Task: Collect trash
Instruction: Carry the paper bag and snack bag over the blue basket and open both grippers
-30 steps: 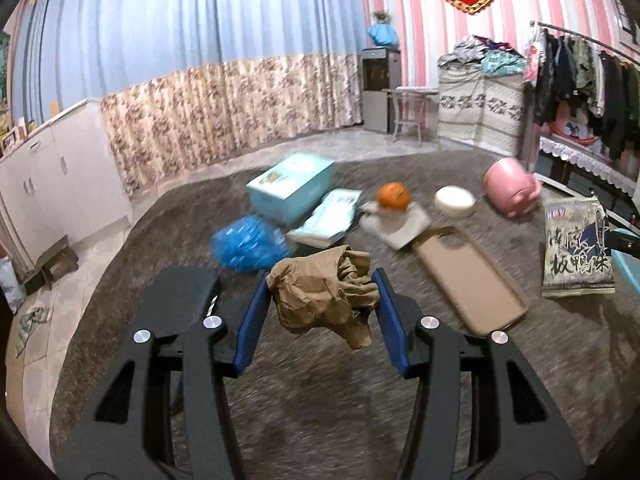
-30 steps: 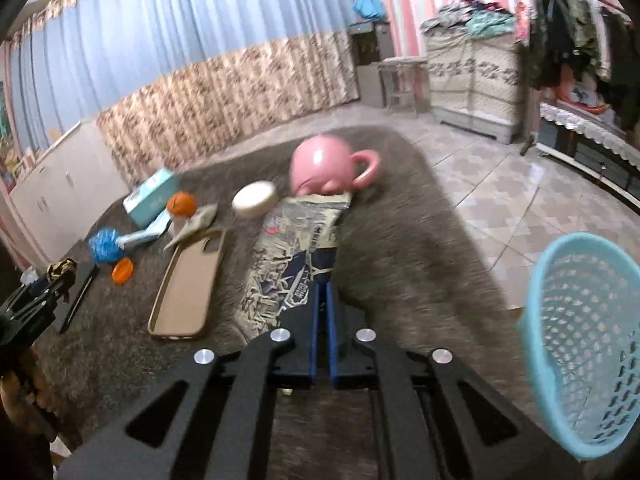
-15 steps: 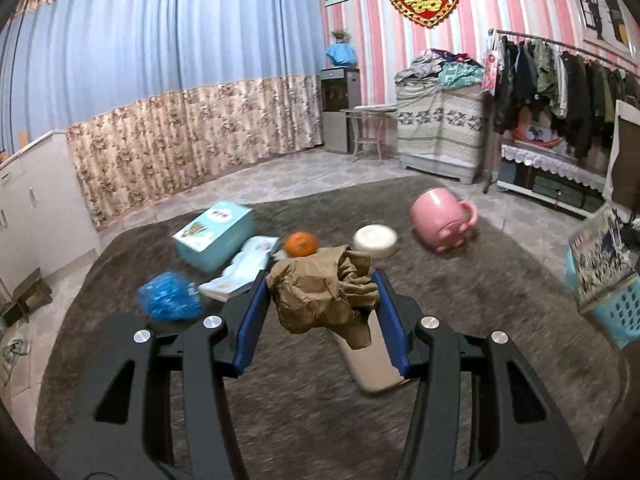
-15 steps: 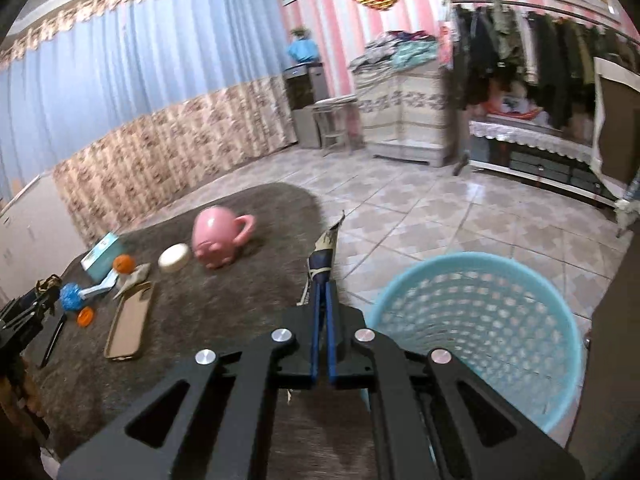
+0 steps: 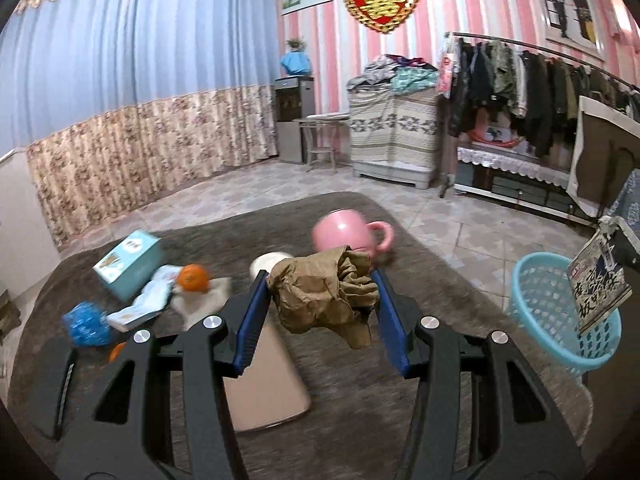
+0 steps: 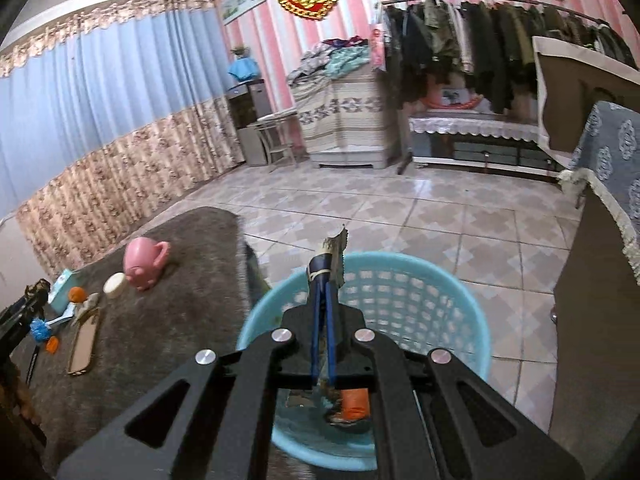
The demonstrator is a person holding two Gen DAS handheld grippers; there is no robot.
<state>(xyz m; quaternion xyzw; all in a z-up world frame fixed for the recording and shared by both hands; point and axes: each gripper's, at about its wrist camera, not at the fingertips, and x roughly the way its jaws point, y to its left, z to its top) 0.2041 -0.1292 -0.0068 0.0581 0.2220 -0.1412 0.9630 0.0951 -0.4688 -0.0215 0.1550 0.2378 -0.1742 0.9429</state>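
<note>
The left claw [image 5: 322,312] is clamped on a crumpled brown paper wad [image 5: 324,294], its blue pads pressing both sides so the wad hangs clear of the grey carpet [image 5: 420,264] in the centre of the left wrist view; this looks like carrying it toward the light blue perforated plastic basket [image 5: 540,300] at the right edge of that frame. The wad has no clear long axis, only a loose flap drooping toward the lower right. The right claw [image 6: 324,280] is pinched fully closed on a flat printed snack packet [image 6: 334,248], gripped by one edge so the packet stands on edge above the basket [image 6: 440,292] in the lower middle of the right wrist view, likely poised for dropping. Its long axis runs along the fingers, its serrated end pointing up and away toward the tiled floor [image 6: 440,220]. Some orange scrap [image 6: 354,400] already lies in the basket's bottom. The pink ceramic mug [image 5: 348,232] lies tipped on the carpet.
</note>
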